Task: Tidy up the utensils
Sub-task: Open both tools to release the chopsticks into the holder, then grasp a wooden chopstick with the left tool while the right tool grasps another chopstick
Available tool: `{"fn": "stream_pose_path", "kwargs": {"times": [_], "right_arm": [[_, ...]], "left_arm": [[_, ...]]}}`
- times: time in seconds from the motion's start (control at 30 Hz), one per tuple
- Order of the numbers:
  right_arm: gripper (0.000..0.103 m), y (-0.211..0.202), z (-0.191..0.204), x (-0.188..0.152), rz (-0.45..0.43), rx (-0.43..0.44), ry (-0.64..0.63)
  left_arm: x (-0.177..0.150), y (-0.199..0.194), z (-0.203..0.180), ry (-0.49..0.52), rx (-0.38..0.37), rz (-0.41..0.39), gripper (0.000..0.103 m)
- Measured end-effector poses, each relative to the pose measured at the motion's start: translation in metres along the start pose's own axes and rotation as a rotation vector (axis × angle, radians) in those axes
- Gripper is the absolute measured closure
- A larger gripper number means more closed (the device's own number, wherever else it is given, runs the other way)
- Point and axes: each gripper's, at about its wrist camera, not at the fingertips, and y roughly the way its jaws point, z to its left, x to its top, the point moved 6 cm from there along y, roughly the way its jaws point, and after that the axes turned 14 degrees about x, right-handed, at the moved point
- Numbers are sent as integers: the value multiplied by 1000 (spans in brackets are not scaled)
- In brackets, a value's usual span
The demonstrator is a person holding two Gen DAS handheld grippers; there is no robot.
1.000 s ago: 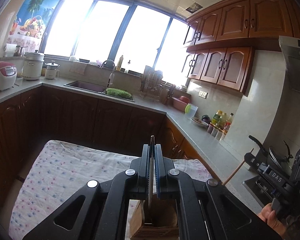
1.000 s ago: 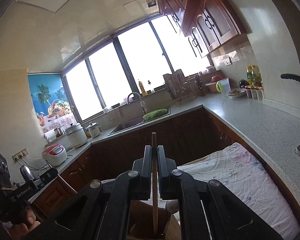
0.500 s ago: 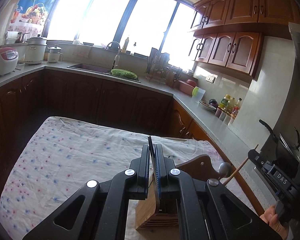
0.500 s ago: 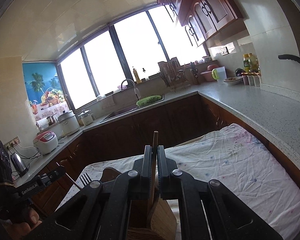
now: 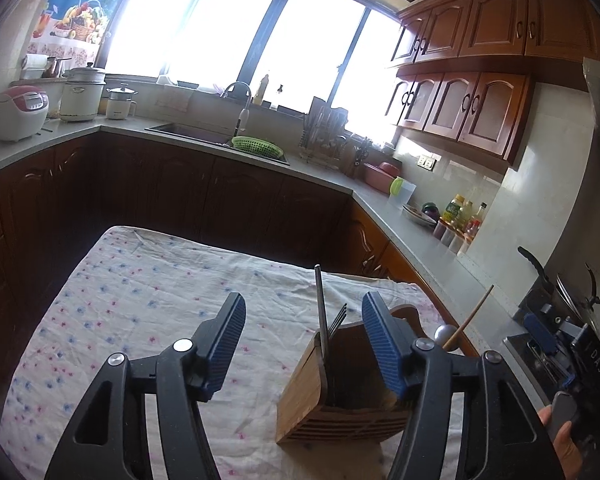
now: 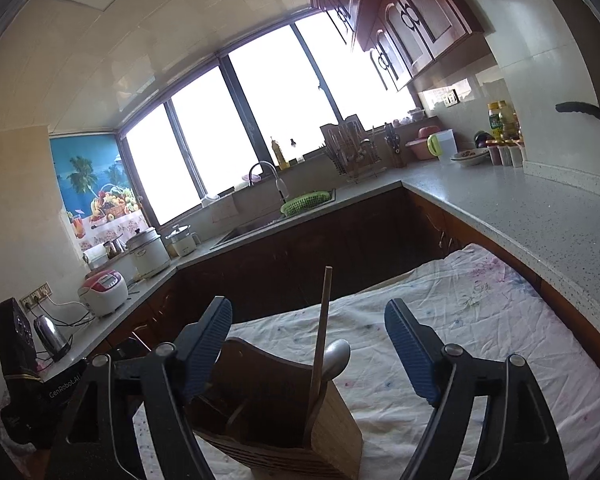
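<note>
In the left wrist view, the left gripper [image 5: 304, 344] fills the lower middle of the frame; its jaws have just been opening and now stand wide, with nothing pressed between the blue pads. Between them, a little right of centre, the wooden utensil holder [image 5: 340, 396] stands upright on the flowered cloth [image 5: 140, 312], and inside it are a thin metal handle [image 5: 320, 304] and a fork [image 5: 337, 322] with tines up. At the right edge, the right gripper [image 5: 556, 344] shows, held by a hand [image 5: 560, 436]. In the right wrist view, the right gripper [image 6: 308, 344] also has just been opening its jaws and holds nothing; the holder [image 6: 284, 412] is low in the middle, with a wooden stick [image 6: 323, 320] and a spoon [image 6: 336, 356] leaning in it. I judge the utensils are light, stiff and not fragile; the metal ones may be slippery, so it is better to grip the middle of the handle, above the rim. The holder looks heavier and stable, but a sideways pull on a tall handle could tip it
</note>
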Motion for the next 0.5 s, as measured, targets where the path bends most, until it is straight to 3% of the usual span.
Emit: {"fn": "stream_pose_path", "kwargs": {"times": [0.1, 0.17, 0.5], "right_arm": [[9, -18, 3, 6, -28, -2, -3], [5, -32, 4, 6, -41, -1, 2], [4, -86, -2, -34, 26, -31, 70]], "left_arm": [[-7, -18, 10, -6, 23, -7, 25], [-14, -33, 13, -1, 34, -11, 24], [-69, -92, 36, -6, 47, 58, 20]]}}
